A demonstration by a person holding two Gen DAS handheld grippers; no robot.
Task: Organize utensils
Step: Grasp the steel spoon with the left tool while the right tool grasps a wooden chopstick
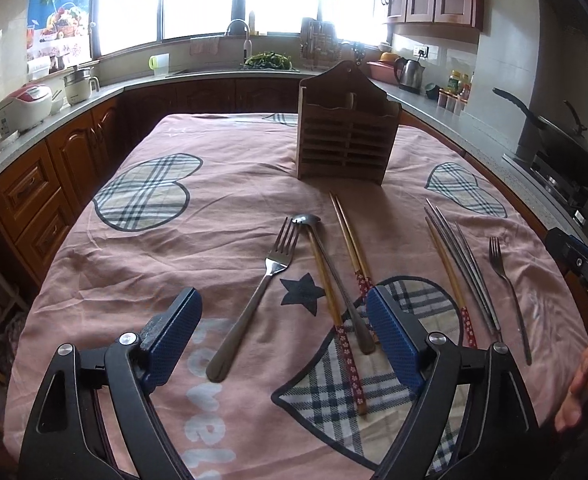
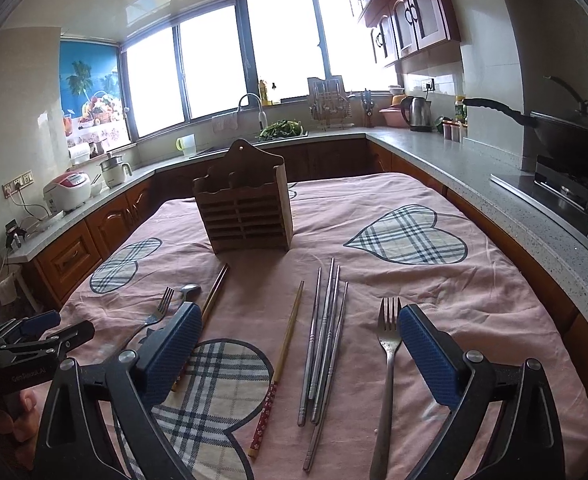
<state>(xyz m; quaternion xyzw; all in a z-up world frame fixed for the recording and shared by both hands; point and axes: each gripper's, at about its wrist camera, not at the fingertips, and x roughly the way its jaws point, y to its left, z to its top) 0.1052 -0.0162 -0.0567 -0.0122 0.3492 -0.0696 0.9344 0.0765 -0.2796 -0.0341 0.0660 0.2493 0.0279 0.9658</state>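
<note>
left gripper [image 1: 283, 334]: jaws wide apart, empty, above fork [image 1: 253, 300] and spoon [image 1: 334, 276] | right gripper [image 2: 300, 344]: jaws wide apart, empty, above steel chopsticks [image 2: 322, 344] | utensils lie on tabletop [image 2: 474, 300], long axes toward holder [image 2: 245, 208] beyond | each arm nearer own group

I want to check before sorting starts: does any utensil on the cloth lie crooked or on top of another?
Yes. The spoon lies slanted across a wooden chopstick, resting over it. The large fork to their left is also angled. The steel chopsticks fan apart. Nothing appears spilled or broken.
</note>
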